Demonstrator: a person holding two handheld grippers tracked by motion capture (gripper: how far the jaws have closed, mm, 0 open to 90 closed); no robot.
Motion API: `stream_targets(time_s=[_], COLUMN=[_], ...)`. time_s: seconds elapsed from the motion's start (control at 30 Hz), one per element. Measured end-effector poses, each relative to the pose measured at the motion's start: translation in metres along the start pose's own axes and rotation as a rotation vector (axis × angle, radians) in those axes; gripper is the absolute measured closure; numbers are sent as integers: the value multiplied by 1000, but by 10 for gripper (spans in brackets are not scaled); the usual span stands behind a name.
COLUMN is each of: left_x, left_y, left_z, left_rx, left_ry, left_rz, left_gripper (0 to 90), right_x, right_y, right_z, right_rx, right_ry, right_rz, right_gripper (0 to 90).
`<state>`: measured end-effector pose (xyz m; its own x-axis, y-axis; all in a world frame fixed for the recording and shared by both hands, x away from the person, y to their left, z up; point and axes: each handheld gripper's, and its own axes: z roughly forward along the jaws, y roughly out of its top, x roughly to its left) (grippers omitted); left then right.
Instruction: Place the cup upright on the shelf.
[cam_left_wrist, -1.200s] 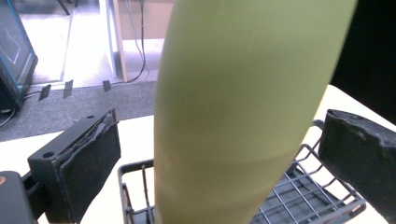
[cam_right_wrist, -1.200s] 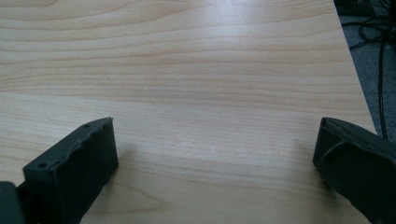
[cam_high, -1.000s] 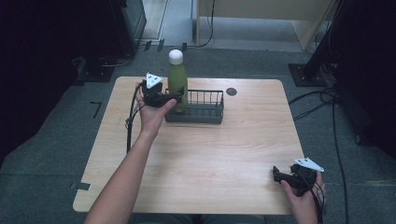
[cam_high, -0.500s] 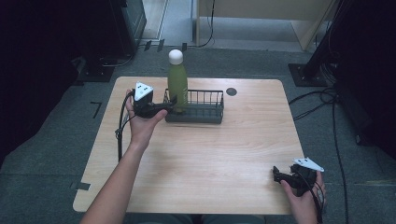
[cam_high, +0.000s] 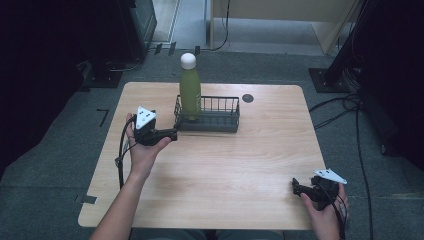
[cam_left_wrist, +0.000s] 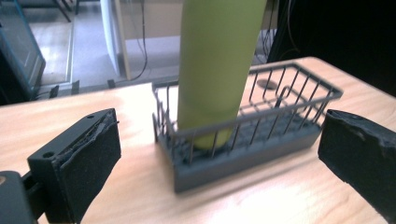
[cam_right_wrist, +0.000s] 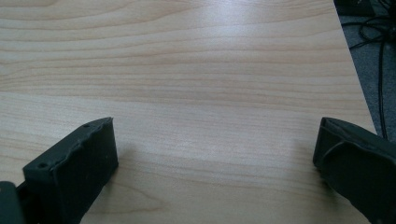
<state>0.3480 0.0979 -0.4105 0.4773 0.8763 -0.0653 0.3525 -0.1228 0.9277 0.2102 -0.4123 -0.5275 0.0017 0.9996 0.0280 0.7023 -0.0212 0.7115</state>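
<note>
High view shows a wooden table (cam_high: 225, 165) on grey carpet (cam_high: 65, 165). Ahead of the left gripper (cam_high: 170, 135), its jaws spread and empty, a green bottle (cam_high: 190, 95) stands in a wire basket (cam_high: 220, 114). The right gripper (cam_high: 296, 187) is spread over bare wood.

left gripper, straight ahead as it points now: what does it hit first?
Probably the near end of the wire basket, with the green bottle standing just behind those wires. The left gripper is open; depth is unclear.

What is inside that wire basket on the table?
A green bottle stands upright at the left end of the wire basket. The rest looks empty. The bottle's base is partly screened by the bars.
</note>
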Motion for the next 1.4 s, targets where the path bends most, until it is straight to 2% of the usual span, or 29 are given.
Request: stream_targets(time_s=[0.33, 0.5, 0.83, 1.03, 1.4], left_x=[14, 22, 39, 46, 57], left_y=[-36, -53, -89, -110, -139], left_z=[-23, -35, -59, -77, -104], left_rx=[41, 63, 110, 152, 234], left_ry=[29, 52, 79, 114, 184], left_rz=[-31, -34, -88, -85, -39], left_gripper=[0, 0, 0, 0, 0], right_x=[0, 0, 0, 0, 0], right_y=[0, 0, 0, 0, 0], right_z=[0, 0, 0, 0, 0], right_rx=[0, 0, 0, 1, 0], right_ry=[0, 0, 0, 0, -1], right_rz=[0, -1, -1, -3, -2], right_gripper=[0, 0, 0, 0, 0])
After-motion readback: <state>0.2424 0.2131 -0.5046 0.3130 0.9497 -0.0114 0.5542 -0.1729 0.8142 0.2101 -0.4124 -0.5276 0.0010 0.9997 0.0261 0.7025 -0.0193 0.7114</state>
